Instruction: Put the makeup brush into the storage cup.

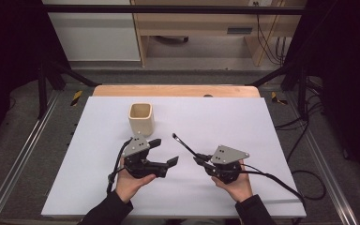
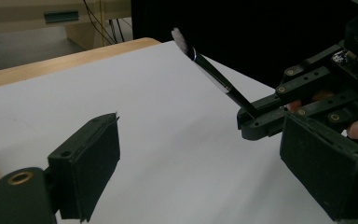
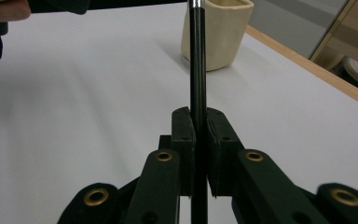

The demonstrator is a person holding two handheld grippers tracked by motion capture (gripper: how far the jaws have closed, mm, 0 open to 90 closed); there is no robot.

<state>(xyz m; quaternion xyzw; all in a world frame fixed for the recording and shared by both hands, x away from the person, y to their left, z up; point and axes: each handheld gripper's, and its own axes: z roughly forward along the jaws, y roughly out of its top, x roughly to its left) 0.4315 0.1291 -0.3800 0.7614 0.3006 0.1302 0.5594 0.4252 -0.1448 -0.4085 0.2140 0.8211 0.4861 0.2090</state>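
Lab or workshop: black metal frame (image 1: 168,9) around a white-topped table (image 1: 243,136), loose cables (image 1: 304,140) on grey floor (image 1: 28,140).

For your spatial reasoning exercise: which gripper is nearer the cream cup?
Left. The left gripper sits just in front of the cream cup; the right gripper, clamping a brush, is farther off to the cup's right.

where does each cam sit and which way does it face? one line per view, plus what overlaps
High view: above the person's side, looking forward and down on the white table; both forearms, left gripper open, right gripper shut on a brush, beige cup.
Left gripper view: rides the left gripper, looking between its open jaws across the table at the right gripper and brush.
Right gripper view: rides the right gripper, looking along the clamped brush toward the cup.
Shared: brush and table in all three.
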